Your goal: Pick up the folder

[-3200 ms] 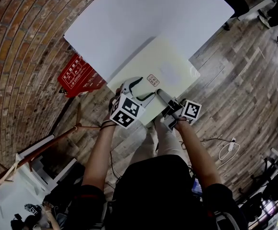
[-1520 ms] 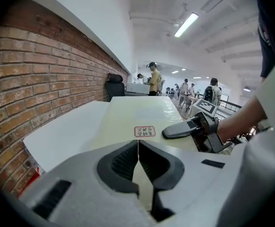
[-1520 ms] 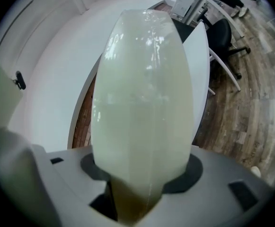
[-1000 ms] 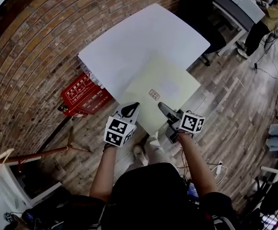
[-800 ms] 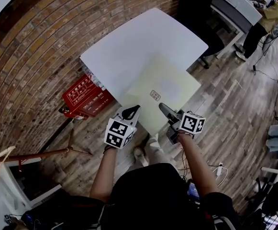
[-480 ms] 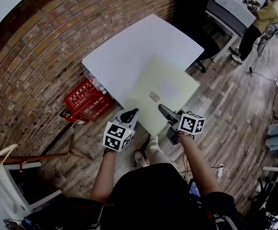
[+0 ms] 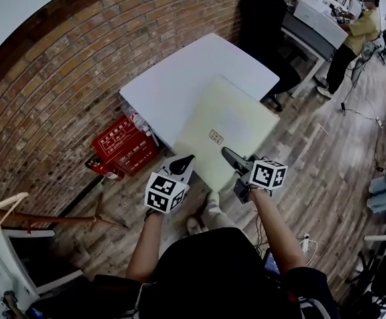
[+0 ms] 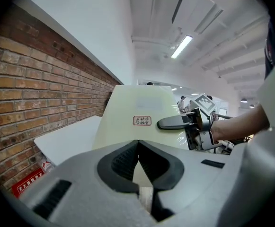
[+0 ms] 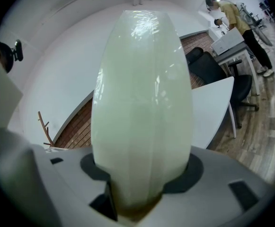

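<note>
The folder (image 7: 227, 128) is a large pale yellow-green sheet with a small red-printed label (image 7: 215, 136), and it is held up at a slant over the white table (image 7: 173, 78). At its near left corner my left gripper (image 7: 183, 162) is shut on its edge. My right gripper (image 7: 230, 157) is shut on the near right edge. The left gripper view looks along the folder (image 8: 137, 110), with its edge in the closed jaws of the left gripper (image 8: 138, 148) and the right gripper (image 8: 175, 123) lying on the sheet. The right gripper view shows the folder (image 9: 142, 103) edge-on and bowed, pinched low in the right gripper (image 9: 132, 200).
A red box (image 7: 123, 145) stands on the wood floor against the brick wall (image 7: 53, 92). A black chair (image 7: 266, 18) is at the table's far side. Two people (image 7: 355, 25) stand at a desk far right. A wooden rack (image 7: 40, 214) lies at the left.
Both grippers have risen with the folder, so its near edge now stands higher above the table. Both grips on it hold as before.
</note>
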